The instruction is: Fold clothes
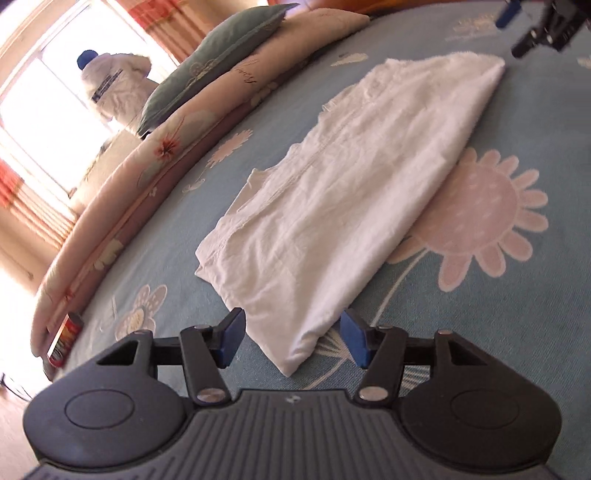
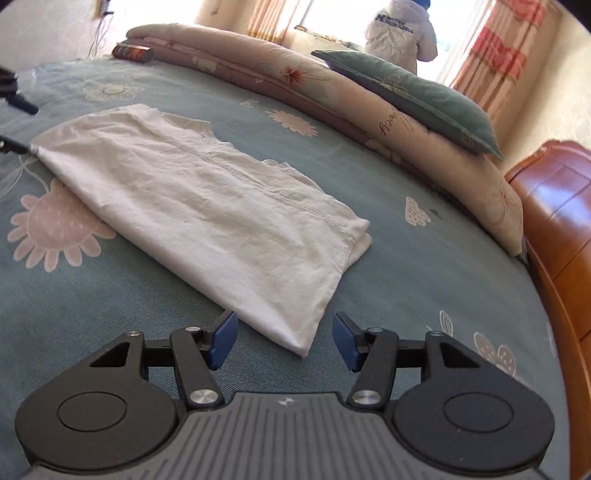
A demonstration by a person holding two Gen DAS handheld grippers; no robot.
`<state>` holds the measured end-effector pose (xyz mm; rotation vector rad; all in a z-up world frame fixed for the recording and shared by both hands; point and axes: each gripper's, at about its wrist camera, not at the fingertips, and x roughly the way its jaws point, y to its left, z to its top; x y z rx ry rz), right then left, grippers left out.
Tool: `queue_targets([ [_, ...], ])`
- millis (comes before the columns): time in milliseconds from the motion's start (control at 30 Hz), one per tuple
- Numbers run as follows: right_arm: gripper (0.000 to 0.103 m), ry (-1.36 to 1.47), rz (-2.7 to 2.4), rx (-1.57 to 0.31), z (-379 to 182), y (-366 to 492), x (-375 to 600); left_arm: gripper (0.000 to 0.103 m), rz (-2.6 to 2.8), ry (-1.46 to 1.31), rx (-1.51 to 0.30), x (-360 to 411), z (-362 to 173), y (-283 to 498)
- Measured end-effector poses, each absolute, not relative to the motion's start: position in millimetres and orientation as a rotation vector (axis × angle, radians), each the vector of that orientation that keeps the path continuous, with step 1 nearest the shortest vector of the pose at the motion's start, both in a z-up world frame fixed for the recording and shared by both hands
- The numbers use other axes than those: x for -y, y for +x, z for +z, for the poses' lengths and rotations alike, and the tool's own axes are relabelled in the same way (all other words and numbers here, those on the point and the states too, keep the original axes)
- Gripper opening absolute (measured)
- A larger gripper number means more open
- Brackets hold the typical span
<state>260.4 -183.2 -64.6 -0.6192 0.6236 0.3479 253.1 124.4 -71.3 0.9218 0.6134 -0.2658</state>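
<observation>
White garment (image 1: pixel 343 184), folded long, runs lengthwise between left gripper (image 1: pixel 293 338) and right gripper (image 2: pixel 284 339), each part-open and empty at its own end corner.

You can see curly dark writing on the folded pink quilt (image 2: pixel 397 123), far ahead and to the right of your right tool. It looks like a name in joined-up letters, but you cannot read it. The same writing shows on the quilt (image 1: pixel 248 72) ahead and to the left of your left tool. Far ahead, a white jacket (image 2: pixel 400 31) by the window has blue block letters across its back. The first one looks like an N. The rest is too blurry to read.
</observation>
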Motion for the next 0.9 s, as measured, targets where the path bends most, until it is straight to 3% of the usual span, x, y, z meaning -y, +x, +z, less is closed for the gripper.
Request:
queue_targets([
  [100,0.066,-0.862,0.361,-0.592,-86,256,156,0.060,-0.268,1.185,-0.578,-105,-98,250],
  [233,0.066,-1.064,0.382,-0.558,-111,257,136,0.060,-0.266,1.326,-0.530,-98,-111,254],
  [533,0.068,-1.131,0.363,-0.512,-115,282,131,0.069,-0.245,1.357,-0.509,-96,-111,280],
  [900,0.068,-1.219,0.337,-0.411,-126,292,132,0.069,-0.213,1.405,-0.439,-87,-120,285],
])
